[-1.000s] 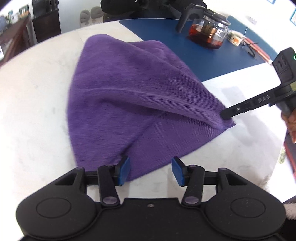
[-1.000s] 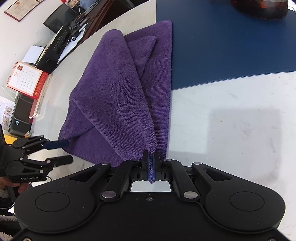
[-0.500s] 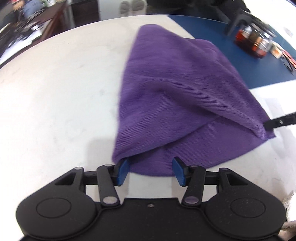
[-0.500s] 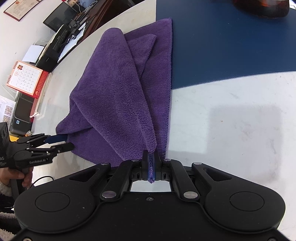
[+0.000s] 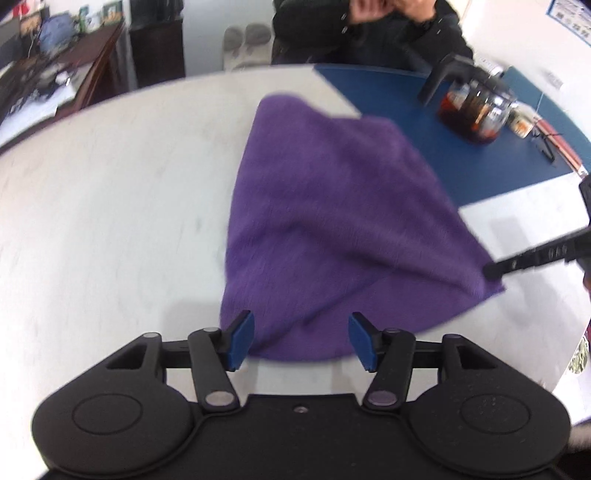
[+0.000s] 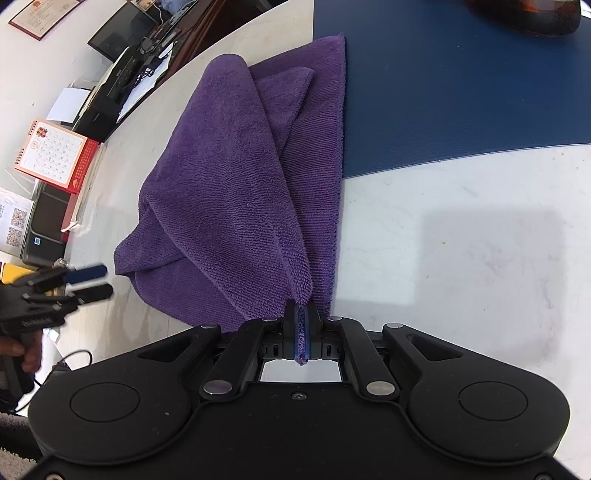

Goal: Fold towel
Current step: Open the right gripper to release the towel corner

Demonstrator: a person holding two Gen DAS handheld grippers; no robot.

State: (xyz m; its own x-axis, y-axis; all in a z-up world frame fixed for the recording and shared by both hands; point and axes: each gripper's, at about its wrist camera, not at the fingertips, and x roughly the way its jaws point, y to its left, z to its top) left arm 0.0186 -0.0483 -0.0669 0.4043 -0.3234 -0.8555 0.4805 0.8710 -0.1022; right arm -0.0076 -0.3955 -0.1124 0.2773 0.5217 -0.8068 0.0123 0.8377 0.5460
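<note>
A purple towel point(image 5: 332, 229) lies loosely folded on the white table, its far edge on the blue mat point(image 5: 461, 147). My right gripper point(image 6: 301, 314) is shut on the towel's point(image 6: 240, 184) near corner, and a strip of cloth shows pinched between its pads. In the left wrist view that gripper point(image 5: 495, 271) holds the right-hand corner. My left gripper point(image 5: 301, 332) hovers above the towel's near edge with its jaws opening and nothing between them. From the right wrist view, the left gripper point(image 6: 92, 282) stands clear of the towel's left corner.
A glass teapot point(image 5: 476, 110) with dark tea stands on the blue mat, with small items beside it. A person point(image 5: 369, 29) sits behind the table. A desk calendar point(image 6: 55, 155) and office equipment lie beyond the table's left edge.
My left gripper has drawn back and up from the towel's left corner, and its jaws have widened. The right gripper has stayed shut on its corner without moving.
</note>
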